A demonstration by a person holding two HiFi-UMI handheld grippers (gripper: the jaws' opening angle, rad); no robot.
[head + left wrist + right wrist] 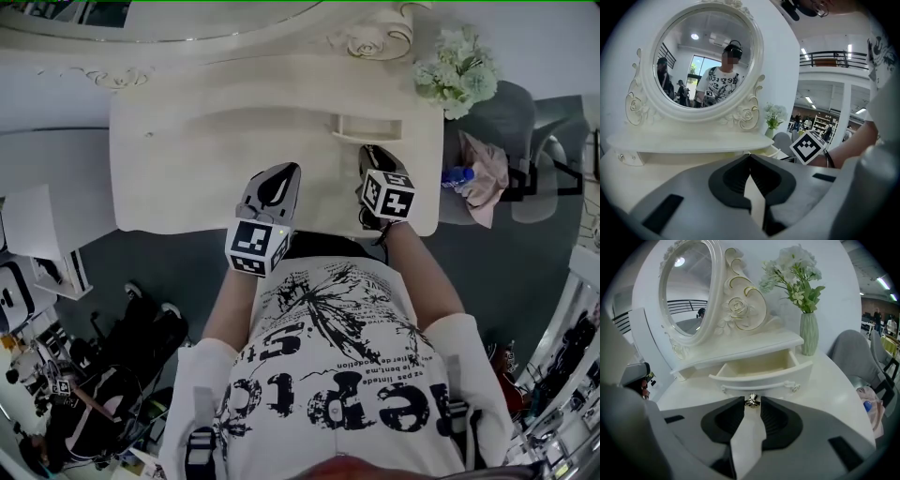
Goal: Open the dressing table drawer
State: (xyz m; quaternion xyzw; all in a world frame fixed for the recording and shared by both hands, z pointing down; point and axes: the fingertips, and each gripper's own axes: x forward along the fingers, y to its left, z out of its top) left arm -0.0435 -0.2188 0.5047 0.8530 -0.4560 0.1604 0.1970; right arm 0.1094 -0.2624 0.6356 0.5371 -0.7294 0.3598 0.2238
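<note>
The cream dressing table (187,159) carries a small drawer (759,373) under its mirror shelf, and the drawer stands pulled out with its inside empty. In the head view the drawer (367,127) juts forward at the table's right. My right gripper (751,397) is shut on the drawer's small metal knob (751,401), one jaw tip on each side of it. This right gripper (369,152) points at the drawer front from the near side. My left gripper (283,172) hovers over the tabletop left of the drawer. Its jaws (750,155) are shut on nothing.
An oval mirror (705,61) rises at the back of the table. A green vase of white flowers (808,333) stands at the table's right rear corner. A grey chair (511,122) with a pink cloth and a blue bottle sits right of the table.
</note>
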